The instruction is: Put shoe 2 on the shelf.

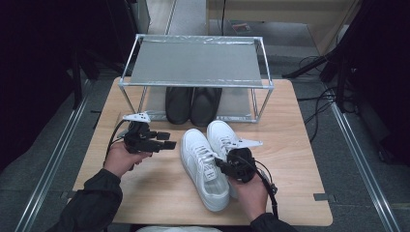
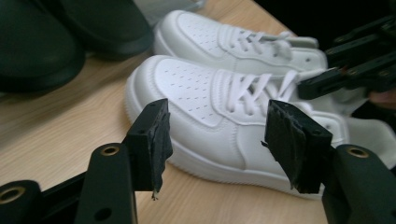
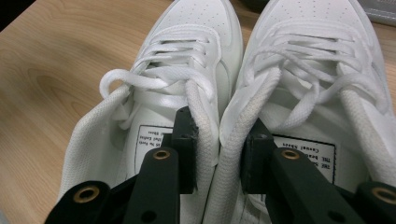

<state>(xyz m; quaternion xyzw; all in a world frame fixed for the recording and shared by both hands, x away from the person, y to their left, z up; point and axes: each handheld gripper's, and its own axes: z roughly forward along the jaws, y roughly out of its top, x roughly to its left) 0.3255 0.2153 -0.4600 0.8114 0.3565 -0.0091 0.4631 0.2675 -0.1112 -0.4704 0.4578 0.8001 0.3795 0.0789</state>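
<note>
My right gripper pinches the two white sneakers together, one jaw inside the left sneaker, the other inside the right sneaker, their pads pressing the two adjoining collar walls between them. The pair stands on the wooden table, toes toward the metal rack, just in front of it. Under the rack sit two black shoes. My left gripper hangs with jaws apart and nothing between them, just beside the left sneaker's outer side.
</note>
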